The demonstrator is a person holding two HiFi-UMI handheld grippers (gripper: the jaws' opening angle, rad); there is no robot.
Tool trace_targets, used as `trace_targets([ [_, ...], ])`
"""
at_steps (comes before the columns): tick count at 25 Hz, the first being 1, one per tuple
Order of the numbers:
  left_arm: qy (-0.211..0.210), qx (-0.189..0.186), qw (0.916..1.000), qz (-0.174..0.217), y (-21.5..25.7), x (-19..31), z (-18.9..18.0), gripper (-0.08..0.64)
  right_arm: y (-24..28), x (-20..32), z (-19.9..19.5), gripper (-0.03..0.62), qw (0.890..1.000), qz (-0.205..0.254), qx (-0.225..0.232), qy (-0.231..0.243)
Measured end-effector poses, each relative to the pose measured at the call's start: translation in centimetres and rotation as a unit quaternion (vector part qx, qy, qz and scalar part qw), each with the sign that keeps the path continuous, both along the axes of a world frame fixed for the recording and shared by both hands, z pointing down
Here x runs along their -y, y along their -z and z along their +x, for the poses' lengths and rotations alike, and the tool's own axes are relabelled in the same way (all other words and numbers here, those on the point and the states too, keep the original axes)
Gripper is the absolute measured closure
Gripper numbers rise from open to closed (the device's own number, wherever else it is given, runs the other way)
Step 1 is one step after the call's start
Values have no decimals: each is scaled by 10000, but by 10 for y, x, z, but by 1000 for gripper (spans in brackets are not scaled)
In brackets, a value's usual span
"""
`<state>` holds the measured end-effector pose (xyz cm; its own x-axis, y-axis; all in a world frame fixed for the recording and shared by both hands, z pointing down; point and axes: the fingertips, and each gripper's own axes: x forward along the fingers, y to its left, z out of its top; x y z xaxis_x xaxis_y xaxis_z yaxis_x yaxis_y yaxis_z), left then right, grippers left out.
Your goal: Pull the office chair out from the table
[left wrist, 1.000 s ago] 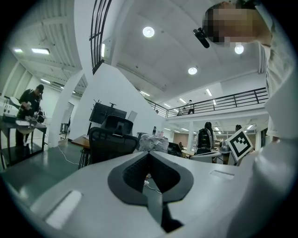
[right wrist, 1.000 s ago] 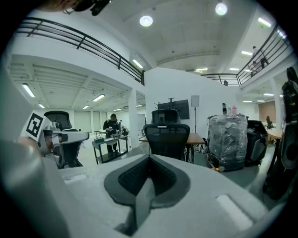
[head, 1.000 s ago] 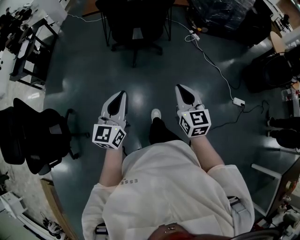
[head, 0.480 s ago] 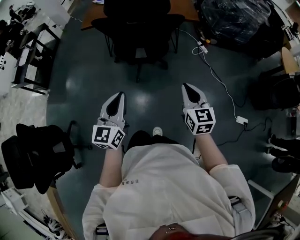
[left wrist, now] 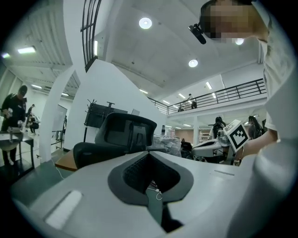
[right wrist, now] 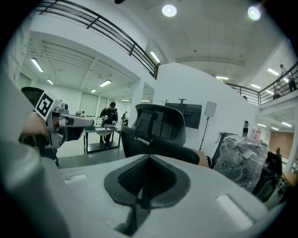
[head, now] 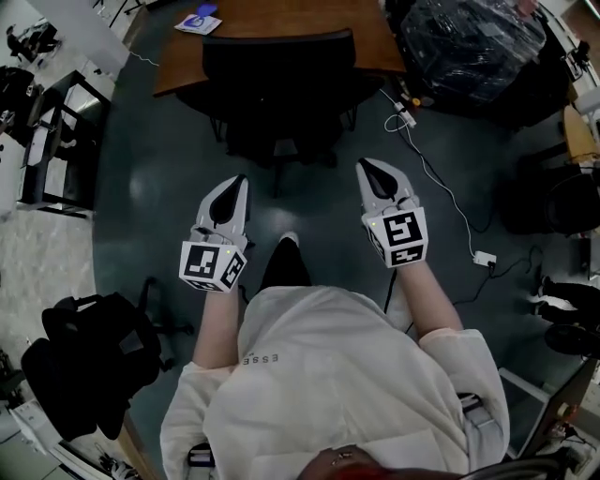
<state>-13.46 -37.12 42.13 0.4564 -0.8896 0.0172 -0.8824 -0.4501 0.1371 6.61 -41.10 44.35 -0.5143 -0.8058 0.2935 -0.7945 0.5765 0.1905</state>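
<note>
A black office chair [head: 279, 89] stands tucked against a brown wooden table [head: 272, 28] at the top of the head view. Its backrest faces me, and it shows ahead in the left gripper view [left wrist: 125, 135] and the right gripper view [right wrist: 160, 128]. My left gripper [head: 240, 180] is held out in front of me, shut and empty, a short way short of the chair. My right gripper [head: 367, 167] is level with it, also shut and empty, just right of the chair's base. Neither touches the chair.
A second black chair [head: 94, 361] stands at the lower left. A plastic-wrapped bundle [head: 469, 47] sits right of the table. A white cable with a power strip [head: 483, 258] runs across the floor on the right. A metal rack [head: 52, 141] stands at the left.
I have walked toward the table: the chair and table have slid down the head view and come closer. Both grippers stayed shut and kept their place in front of me.
</note>
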Motion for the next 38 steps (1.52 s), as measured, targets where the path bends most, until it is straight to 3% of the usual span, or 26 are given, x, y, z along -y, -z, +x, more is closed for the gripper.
trace_targets([
  [7, -606, 329, 9959, 588, 62, 107, -13, 546, 74, 93, -44, 603, 9979, 578, -228, 170],
  [13, -716, 505, 9917, 942, 104, 146, -10, 546, 115, 127, -58, 603, 9966, 748, -213, 256],
  [16, -891, 1046, 9841, 1122, 123, 159, -2, 546, 121, 135, -69, 603, 9930, 774, -646, 616],
  [18, -1063, 1608, 9737, 1216, 134, 168, 5, 548, 125, 139, -77, 603, 9867, 784, -1059, 952],
  [21, -1275, 2482, 9517, 1285, 144, 182, 13, 527, 142, 147, -87, 602, 9749, 1002, -1463, 1350],
  [22, -1371, 2780, 9428, 1228, 143, 186, 15, 461, 147, 149, -92, 564, 9691, 1084, -1601, 1533],
  [24, -1598, 3452, 9188, 1056, 135, 194, 19, 419, 151, 153, -102, 543, 9523, 1231, -2024, 1924],
  [26, -1798, 4227, 8833, 933, 122, 198, 23, 371, 146, 156, -107, 532, 9310, 1291, -2582, 2234],
  [29, -2004, 5295, 8204, 799, 103, 203, 25, 324, 130, 161, -111, 472, 8998, 1183, -3247, 2664],
  [31, -2129, 5669, 7932, 644, 92, 206, 25, 324, 117, 165, -112, 452, 8821, 1018, -3557, 2915],
  [32, -2206, 5747, 7861, 558, 86, 208, 26, 324, 110, 168, -112, 445, 8737, 931, -3707, 3010],
  [34, -2329, 5793, 7800, 423, 76, 212, 27, 328, 99, 174, -112, 426, 8592, 822, -3973, 3117],
  [36, -2359, 5884, 7725, 364, 69, 219, 28, 359, 90, 182, -114, 426, 8499, 756, -4153, 3154],
  [38, -2338, 6062, 7594, 358, 64, 227, 26, 391, 82, 188, -118, 426, 8446, 634, -4250, 3193],
])
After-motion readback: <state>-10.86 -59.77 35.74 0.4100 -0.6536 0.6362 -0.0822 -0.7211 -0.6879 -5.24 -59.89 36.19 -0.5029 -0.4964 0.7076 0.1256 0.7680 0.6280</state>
